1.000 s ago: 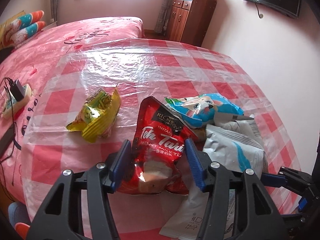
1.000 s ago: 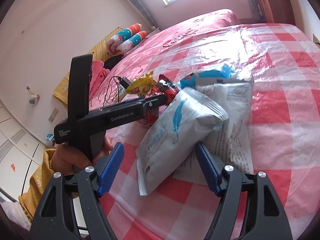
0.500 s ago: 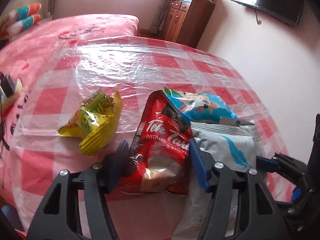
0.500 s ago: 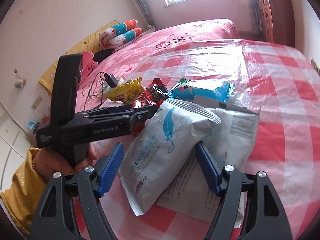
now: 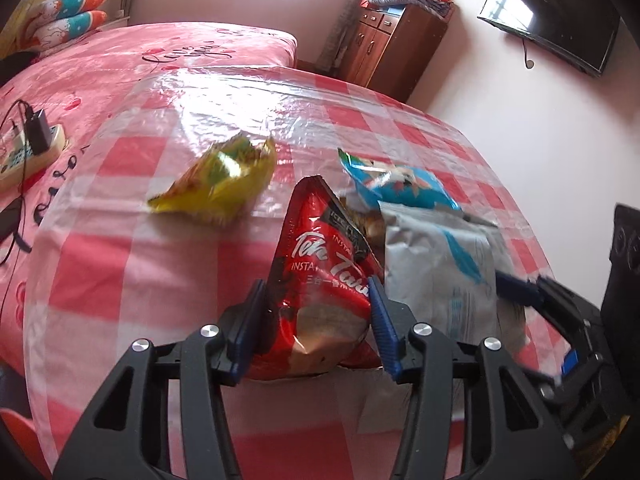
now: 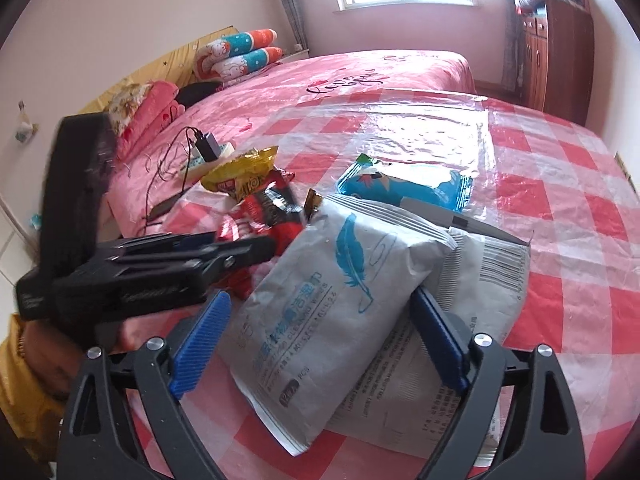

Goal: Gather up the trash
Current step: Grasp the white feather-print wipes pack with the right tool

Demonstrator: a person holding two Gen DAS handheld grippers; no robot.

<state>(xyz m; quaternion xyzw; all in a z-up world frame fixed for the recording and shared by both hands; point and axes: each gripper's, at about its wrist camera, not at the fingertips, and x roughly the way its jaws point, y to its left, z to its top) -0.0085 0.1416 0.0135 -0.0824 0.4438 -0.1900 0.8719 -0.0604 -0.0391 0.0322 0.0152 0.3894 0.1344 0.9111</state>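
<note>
Trash is spread on the checked plastic cloth (image 5: pixel 168 280) that covers the table beside the bed (image 6: pixel 360 76), and none of it is seen collected in any bag or bin; no such container is shown in either view. The task is therefore judged to be at an early stage.

The left gripper (image 5: pixel 316 322) is closed on the lower part of the red milk-tea packet (image 5: pixel 320 280), whose sides are pinched between the blue pads, so this piece seems to be taken in hand. The right gripper (image 6: pixel 316 332) is held with its jaws wide apart around the grey wet-wipes pack (image 6: pixel 336 292); one pad is near the pack's right edge, but whether it touches cannot be told, and the pack is not gripped yet.

Four more pieces are left, as far as can be seen: the yellow snack wrapper (image 5: pixel 220 188), crumpled and blurred, lying apart to the left; the blue wrapper (image 6: pixel 404 188), flat, behind the pile; a second grey pack (image 6: pixel 460 320) under the first one; and the wet-wipes pack itself, which looks puffy and soft.
</note>
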